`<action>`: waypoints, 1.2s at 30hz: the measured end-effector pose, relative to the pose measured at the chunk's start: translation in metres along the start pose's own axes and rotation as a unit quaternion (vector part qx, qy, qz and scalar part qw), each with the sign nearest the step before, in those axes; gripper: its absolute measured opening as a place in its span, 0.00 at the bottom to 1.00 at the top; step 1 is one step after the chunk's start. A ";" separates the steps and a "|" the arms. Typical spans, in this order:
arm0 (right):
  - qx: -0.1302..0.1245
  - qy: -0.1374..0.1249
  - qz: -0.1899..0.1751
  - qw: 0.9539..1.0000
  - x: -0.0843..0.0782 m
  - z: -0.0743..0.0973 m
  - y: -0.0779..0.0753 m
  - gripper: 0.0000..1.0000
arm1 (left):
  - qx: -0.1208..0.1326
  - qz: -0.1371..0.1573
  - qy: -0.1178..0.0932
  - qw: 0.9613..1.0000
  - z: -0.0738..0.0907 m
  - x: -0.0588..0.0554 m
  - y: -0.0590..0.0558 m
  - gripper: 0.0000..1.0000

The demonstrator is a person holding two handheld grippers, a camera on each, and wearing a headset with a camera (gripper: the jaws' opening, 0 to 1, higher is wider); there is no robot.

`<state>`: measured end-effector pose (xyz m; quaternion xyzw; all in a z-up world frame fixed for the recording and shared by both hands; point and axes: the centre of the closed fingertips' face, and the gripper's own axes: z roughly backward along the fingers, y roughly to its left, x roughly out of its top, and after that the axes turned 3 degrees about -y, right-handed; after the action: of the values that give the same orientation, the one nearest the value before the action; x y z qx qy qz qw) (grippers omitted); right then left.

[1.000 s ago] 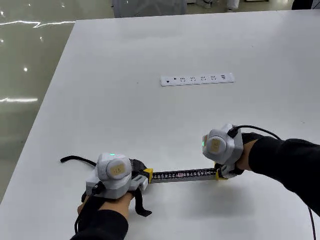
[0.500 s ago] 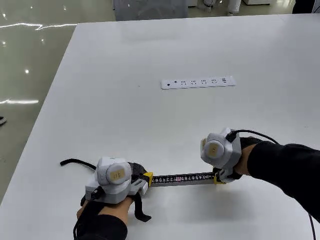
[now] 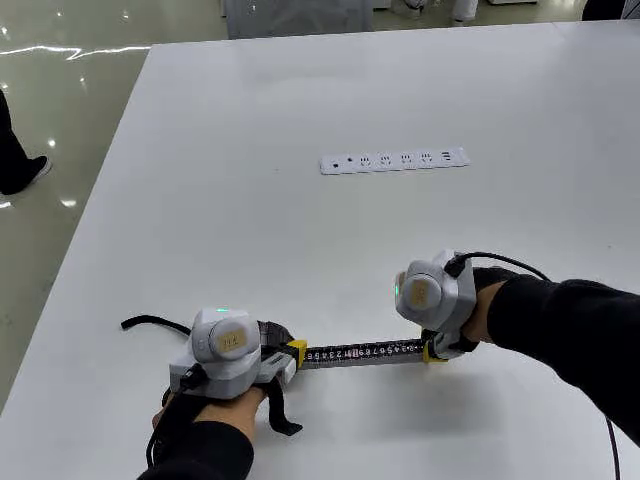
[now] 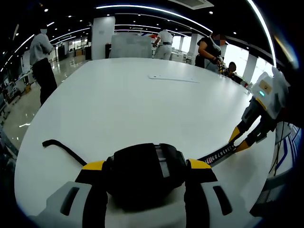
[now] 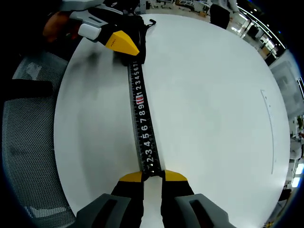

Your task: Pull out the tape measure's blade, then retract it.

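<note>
**Holding the blade part-way out between 2 grippers: risks, then pose**

**State.** The tape measure (image 4: 145, 173) sits at the near left of the white table (image 3: 300, 230). Its black case is clamped between the yellow-tipped jaws of the left gripper (image 4: 146, 165). The blade (image 5: 142, 128) runs from the case across the table top, printed side up, to the right gripper (image 5: 153, 176). That gripper's jaws are closed on the blade's end. The wrist strap (image 3: 150, 322) trails off to the left of the case. A power strip (image 3: 394, 159) lies well apart, further up the table.

**Risks, as we judge them.**
1. The right jaws hold only the tip of the blade. If that pinch slackens under spring tension, we expect the blade to whip back into the case.
2. The rounded case could twist or slide in the left jaws if the pull goes off the blade's line.
3. Lifting the right end could kink the blade, which now lies low along the table.
4. On the return, feeding too fast could slam the end hook against the case mouth.

**Pose.** The left gripper (image 3: 290, 355) is held low over the table at the near edge, with its hand behind it. The right gripper (image 3: 432, 352) points back along the blade towards the case, tips down at the table. A dark-sleeved forearm comes in from the right.
</note>
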<state>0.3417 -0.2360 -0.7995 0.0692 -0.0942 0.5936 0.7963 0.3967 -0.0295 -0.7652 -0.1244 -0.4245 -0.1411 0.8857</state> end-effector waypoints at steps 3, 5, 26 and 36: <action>-0.001 -0.003 -0.007 1.000 0.001 0.000 0.001 0.09 | 0.000 0.001 0.001 1.000 0.000 0.000 0.000 0.60; -0.002 -0.004 -0.009 1.000 0.002 0.000 0.001 0.09 | -0.001 0.002 0.001 1.000 0.000 0.000 0.000 0.60; -0.003 -0.010 -0.015 1.000 0.009 0.000 0.003 0.09 | -0.004 0.005 -0.001 1.000 0.000 0.000 0.001 0.60; -0.005 -0.014 -0.019 1.000 0.015 -0.002 0.003 0.09 | -0.007 0.003 0.000 1.000 0.000 0.000 0.001 0.60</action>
<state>0.3430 -0.2212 -0.7977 0.0758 -0.1073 0.5771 0.8061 0.3972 -0.0286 -0.7653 -0.1317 -0.4228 -0.1415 0.8854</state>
